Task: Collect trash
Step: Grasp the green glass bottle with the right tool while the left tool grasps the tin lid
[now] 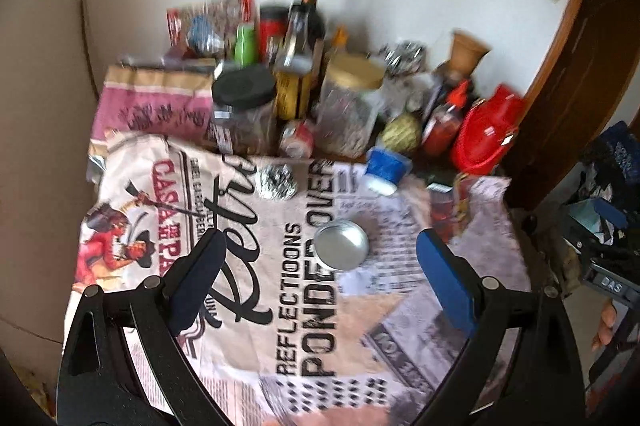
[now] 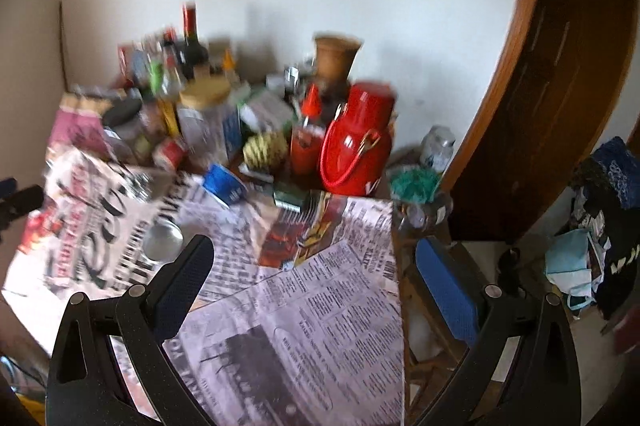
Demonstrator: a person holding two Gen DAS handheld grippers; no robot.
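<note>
A newspaper-print cloth (image 1: pixel 304 306) covers the table. On it lie a shallow silver tin lid (image 1: pixel 341 244), a crumpled foil ball (image 1: pixel 277 181) and a tipped blue and white cup (image 1: pixel 386 167). My left gripper (image 1: pixel 320 268) hovers open above the cloth, its fingers either side of the tin lid and short of it. In the right wrist view the same lid (image 2: pixel 163 238) and blue cup (image 2: pixel 225 184) sit to the left. My right gripper (image 2: pixel 316 274) is open over the table's right part (image 2: pixel 320 326), holding nothing.
The table's back is crowded with jars, bottles, a wine bottle (image 1: pixel 310 5), a red jug (image 2: pixel 358 149), a red sauce bottle (image 1: pixel 444 121) and a pink-brown bag (image 1: pixel 156 97). A wooden door frame (image 2: pixel 520 105) stands right. Clothes and bags (image 2: pixel 592 234) lie on the floor beyond.
</note>
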